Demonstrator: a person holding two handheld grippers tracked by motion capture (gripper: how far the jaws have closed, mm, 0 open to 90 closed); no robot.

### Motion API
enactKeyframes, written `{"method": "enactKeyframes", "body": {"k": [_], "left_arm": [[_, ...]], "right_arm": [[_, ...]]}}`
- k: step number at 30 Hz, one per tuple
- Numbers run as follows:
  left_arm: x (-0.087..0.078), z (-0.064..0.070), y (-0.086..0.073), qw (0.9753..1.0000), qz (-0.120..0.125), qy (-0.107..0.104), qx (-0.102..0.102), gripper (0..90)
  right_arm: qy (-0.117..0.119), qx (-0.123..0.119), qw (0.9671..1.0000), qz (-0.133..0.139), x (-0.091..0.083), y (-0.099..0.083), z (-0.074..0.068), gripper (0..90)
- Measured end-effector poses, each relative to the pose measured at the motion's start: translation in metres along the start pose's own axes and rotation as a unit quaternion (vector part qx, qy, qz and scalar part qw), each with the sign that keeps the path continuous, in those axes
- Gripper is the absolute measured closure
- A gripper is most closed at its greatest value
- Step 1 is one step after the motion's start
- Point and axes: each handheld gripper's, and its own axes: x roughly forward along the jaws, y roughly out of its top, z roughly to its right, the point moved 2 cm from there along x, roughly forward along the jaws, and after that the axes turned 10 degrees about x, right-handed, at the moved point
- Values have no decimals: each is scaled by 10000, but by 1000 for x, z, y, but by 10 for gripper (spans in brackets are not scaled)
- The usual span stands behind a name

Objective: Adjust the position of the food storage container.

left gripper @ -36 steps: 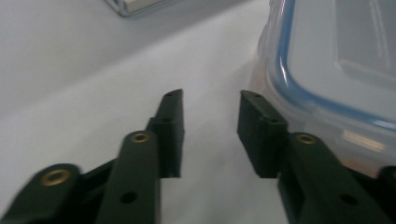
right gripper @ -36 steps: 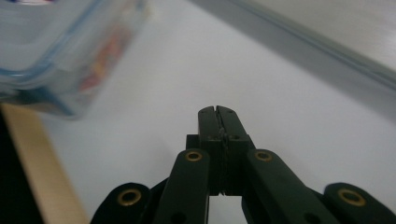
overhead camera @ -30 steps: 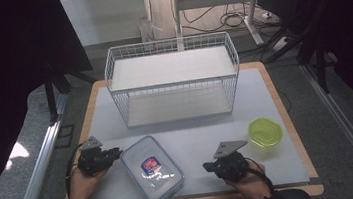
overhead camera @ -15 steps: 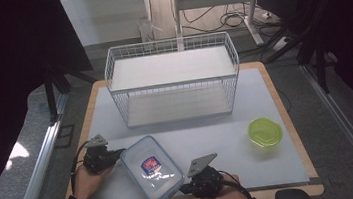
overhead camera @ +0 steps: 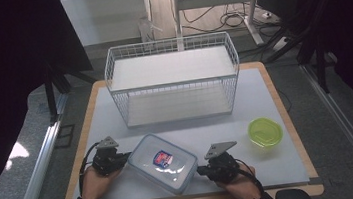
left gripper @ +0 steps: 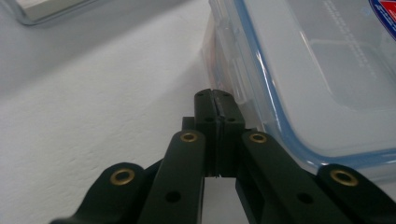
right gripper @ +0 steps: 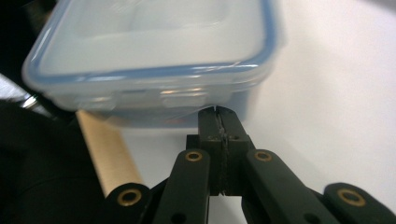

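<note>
- Overhead, the clear lidded container [overhead camera: 164, 163] lies on the surface [overhead camera: 264, 94] in front of the wire basket [overhead camera: 172, 80], the left claw [overhead camera: 121, 158] at its left end, the right claw [overhead camera: 203, 169] at its right; a green bowl [overhead camera: 265, 132] sits further right.
- Left gripper view: left claw [left gripper: 216, 107] pressed closed, empty, tip beside the container [left gripper: 317, 79] wall.
- Right gripper view: right claw [right gripper: 219, 123] closed, empty, tip at the container [right gripper: 154, 56] side latch.

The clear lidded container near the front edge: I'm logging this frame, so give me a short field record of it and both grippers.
container: clear box, blue-sealed lid on, lying askew on the white mat
left gripper: jaws shut, tips at the box's side latch
right gripper: jaws shut, tips at the box's opposite end
behind: white wire basket
right of box: green lidded tub, apart
</note>
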Motion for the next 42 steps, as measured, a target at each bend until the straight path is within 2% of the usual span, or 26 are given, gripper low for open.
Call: {"method": "enactKeyframes", "body": {"k": [4,8,10,14,18,21,25,31,39,42], "left_arm": [[4,7,4,9999,-1,-114,-11,899],[7,14,8,9994,46,-342,-11,899],[8,19,11,9994,49,-333,44,899],[9,24,12,9993,45,-379,22,899],[10,30,11,9991,31,-433,-4,898],[10,34,12,9989,17,-460,-1,898],[12,39,13,9992,-19,-386,-23,899],[15,44,17,9991,2,-408,-130,899],[24,51,25,9993,49,-332,-193,898],[27,52,27,9994,64,-256,-243,899]], "right_arm": [[-219,119,9997,86,-5,1,10,898],[-470,363,9981,174,-10,1,25,898],[-535,473,9973,186,-13,-1,30,899],[-605,500,9968,124,-16,-3,30,898],[-479,578,9972,-26,-20,-11,25,897],[-532,582,9969,-39,-25,-15,23,897],[-577,702,9958,75,-27,-13,29,898],[-802,838,9931,168,-26,-7,41,899],[-1014,1029,9887,390,-22,9,66,899],[-1045,1058,9883,341,-20,9,72,900]]}}
